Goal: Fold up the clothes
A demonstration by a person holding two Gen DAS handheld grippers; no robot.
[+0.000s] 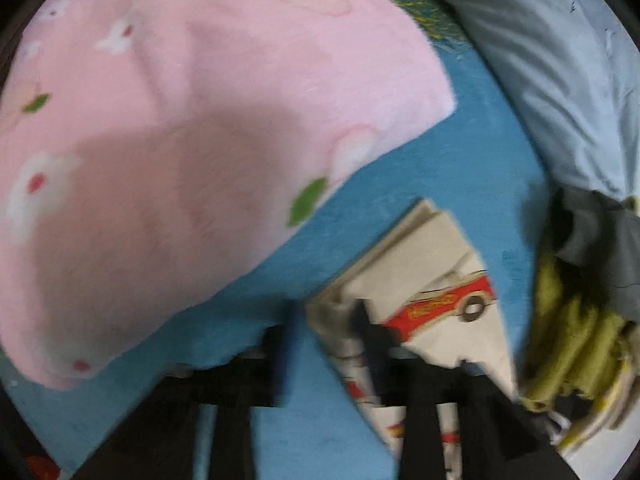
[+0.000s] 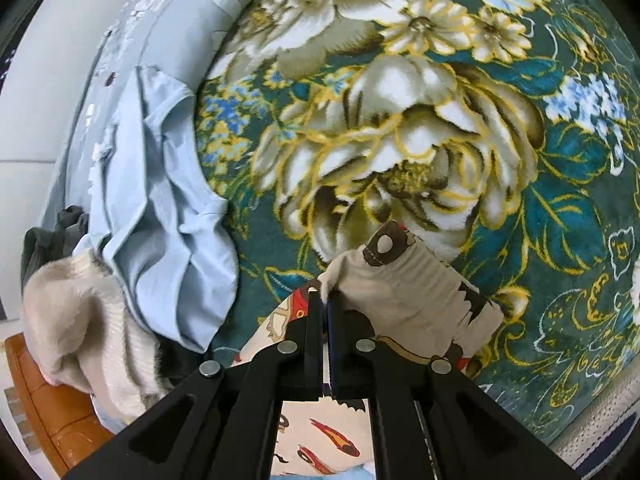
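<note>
The right gripper (image 2: 325, 295) is closed tight on a fold of the cream car-print garment (image 2: 404, 292), lifted above the floral blanket (image 2: 440, 80). The left gripper (image 1: 326, 312) is spread wide; one finger touches the same garment (image 1: 436, 264) on the blue sheet (image 1: 460, 152).

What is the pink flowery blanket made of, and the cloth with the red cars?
The pink blanket looks like soft, fuzzy fleece: its surface is matte and plush. The car-print cloth looks like thin woven cotton, smooth with crisp folded edges, though blur leaves that uncertain.
</note>
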